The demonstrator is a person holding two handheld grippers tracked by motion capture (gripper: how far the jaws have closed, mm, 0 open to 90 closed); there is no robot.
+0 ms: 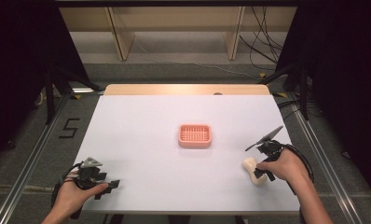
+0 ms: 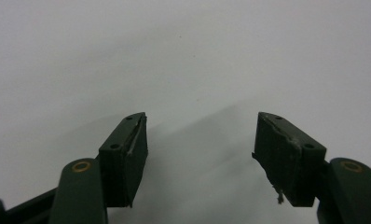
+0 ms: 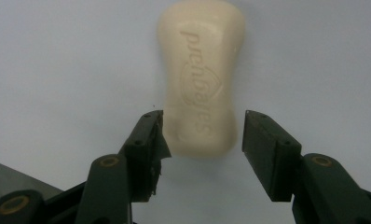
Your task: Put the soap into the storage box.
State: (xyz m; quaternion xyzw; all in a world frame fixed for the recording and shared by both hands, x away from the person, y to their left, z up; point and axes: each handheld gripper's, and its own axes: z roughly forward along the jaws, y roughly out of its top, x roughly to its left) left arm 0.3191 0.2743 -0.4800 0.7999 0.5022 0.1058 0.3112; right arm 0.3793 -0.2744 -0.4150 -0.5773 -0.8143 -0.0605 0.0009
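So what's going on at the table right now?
A person holds a gripper in each hand. The right gripper has its jaws open around the near end of a cream soap bar lying on the white table, with gaps on both sides. The left gripper sits open over bare table. A pink soap dish stands mid-table, nothing in it.

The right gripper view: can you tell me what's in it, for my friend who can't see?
A cream bar of soap lies on a white table, with raised letters on its top. The near end of the soap sits between the right gripper's two black fingers, which stand open on either side with a small gap to the soap.
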